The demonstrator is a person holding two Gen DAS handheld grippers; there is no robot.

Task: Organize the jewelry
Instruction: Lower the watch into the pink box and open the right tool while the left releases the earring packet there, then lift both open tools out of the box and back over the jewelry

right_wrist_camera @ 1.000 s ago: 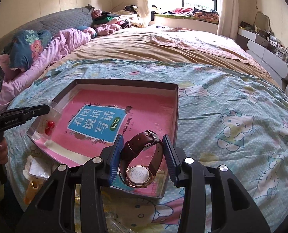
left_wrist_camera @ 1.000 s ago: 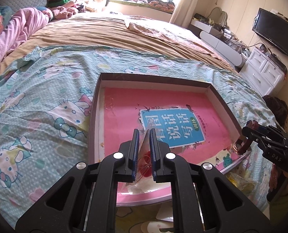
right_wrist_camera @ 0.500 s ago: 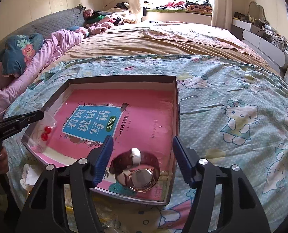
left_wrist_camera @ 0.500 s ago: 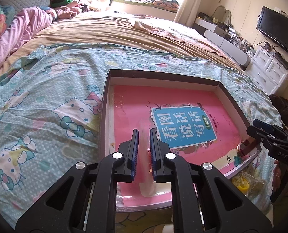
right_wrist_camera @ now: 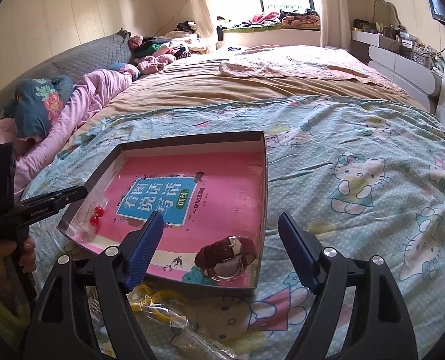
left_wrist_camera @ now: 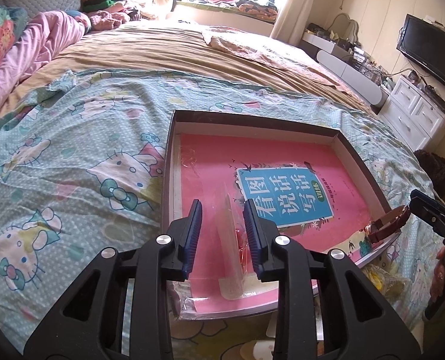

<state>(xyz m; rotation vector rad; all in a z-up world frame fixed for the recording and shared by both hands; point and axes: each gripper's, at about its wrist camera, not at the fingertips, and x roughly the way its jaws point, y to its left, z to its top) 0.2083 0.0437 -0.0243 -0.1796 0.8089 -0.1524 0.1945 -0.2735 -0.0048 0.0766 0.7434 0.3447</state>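
A shallow brown box lined with a pink book lies on the bed. A brown-strap watch lies in its near right corner. A clear bag with red bead earrings stands in the near left corner. My left gripper is open, its fingers either side of the bag and apart from it. My right gripper is wide open above the watch, not touching it.
Clear bags with yellow items lie on the Hello Kitty sheet in front of the box. Pink bedding lies at the left. A white dresser and a TV stand at the right.
My right gripper set the watch in the box, opened wide and drew back. My left gripper opened and let go of the earring bag.
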